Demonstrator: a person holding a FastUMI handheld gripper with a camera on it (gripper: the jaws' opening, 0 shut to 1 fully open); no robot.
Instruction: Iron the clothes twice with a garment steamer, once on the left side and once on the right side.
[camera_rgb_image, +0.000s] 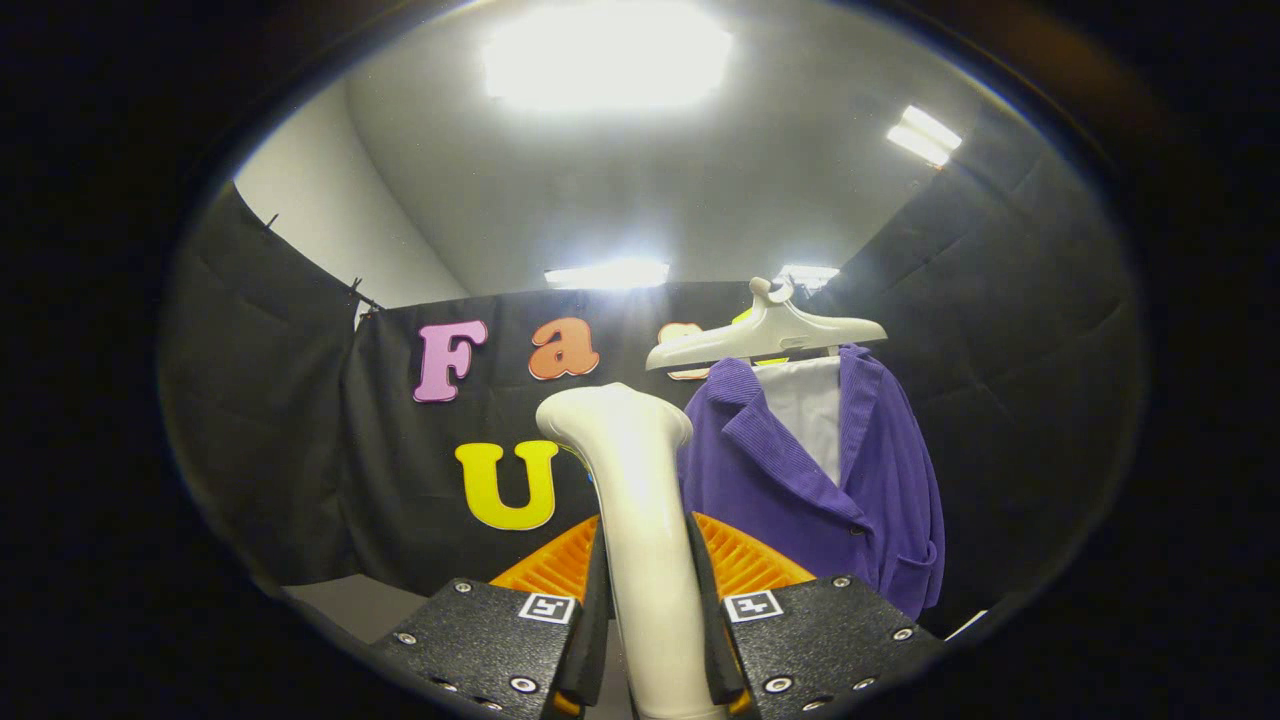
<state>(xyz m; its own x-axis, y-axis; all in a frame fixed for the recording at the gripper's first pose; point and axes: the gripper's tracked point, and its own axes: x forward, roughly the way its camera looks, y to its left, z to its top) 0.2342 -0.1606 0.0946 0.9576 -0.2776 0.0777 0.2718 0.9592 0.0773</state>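
Tongs (648, 640) clamping one steamer (635, 520)

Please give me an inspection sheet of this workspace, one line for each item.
Surface: pale floor strip below the wall cloth.
Job's things: white garment steamer upright between the fingers; purple jacket on a pale hanger, beyond the steamer and apart from it.
Clutter: nothing seen.
Grippers: gripper shut on the garment steamer's handle.
Cables: nothing seen.
Surroundings: black cloth booth wall, ceiling lights.
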